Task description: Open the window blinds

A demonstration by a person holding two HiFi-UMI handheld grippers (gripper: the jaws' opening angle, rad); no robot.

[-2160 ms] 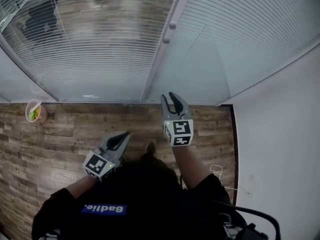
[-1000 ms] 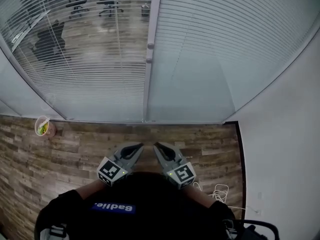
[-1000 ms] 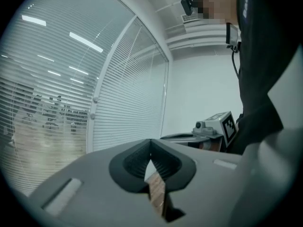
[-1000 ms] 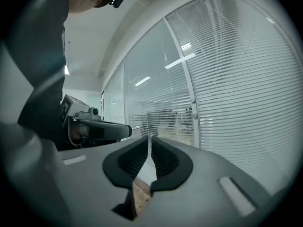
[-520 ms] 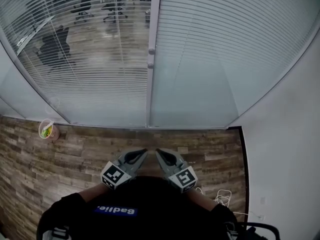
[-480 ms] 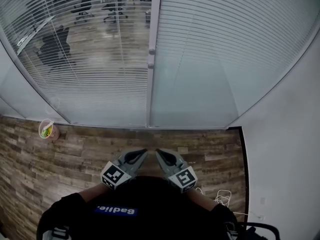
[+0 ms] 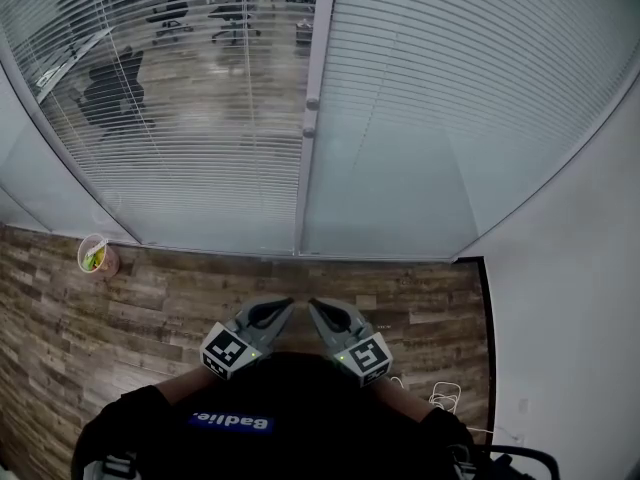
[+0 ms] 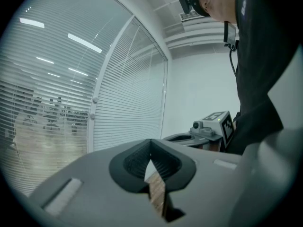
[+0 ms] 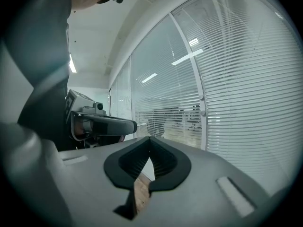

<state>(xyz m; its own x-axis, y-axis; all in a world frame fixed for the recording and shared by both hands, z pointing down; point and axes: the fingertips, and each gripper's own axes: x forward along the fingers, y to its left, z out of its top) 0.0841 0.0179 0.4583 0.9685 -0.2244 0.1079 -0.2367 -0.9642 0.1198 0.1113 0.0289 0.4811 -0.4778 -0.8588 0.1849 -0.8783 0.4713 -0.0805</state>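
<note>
The left blind (image 7: 200,118) has its slats tilted, so an office shows through it. On the right, the blind (image 7: 450,98) reads as solid white. Between them runs a white frame post (image 7: 305,178) bearing two small knobs (image 7: 312,103). My left gripper (image 7: 268,314) and right gripper (image 7: 326,314) sit side by side close to my body, well short of the window, both shut and holding nothing. The left gripper view has its shut jaw tips (image 8: 151,143) aimed toward the blinds (image 8: 128,89). In the right gripper view, shut tips (image 9: 150,141) face the blinds (image 9: 246,79).
A small cup (image 7: 97,257) with something green in it stands on the wood floor (image 7: 150,308) at the left, by the window base. A white wall (image 7: 580,298) closes the right side. Thin cables (image 7: 440,393) lie on the floor near it. Office chairs (image 7: 110,93) show behind the glass.
The right gripper has come down from near the window base to beside the left gripper at my body, and its jaws have gone from open to shut. The left gripper has barely moved.
</note>
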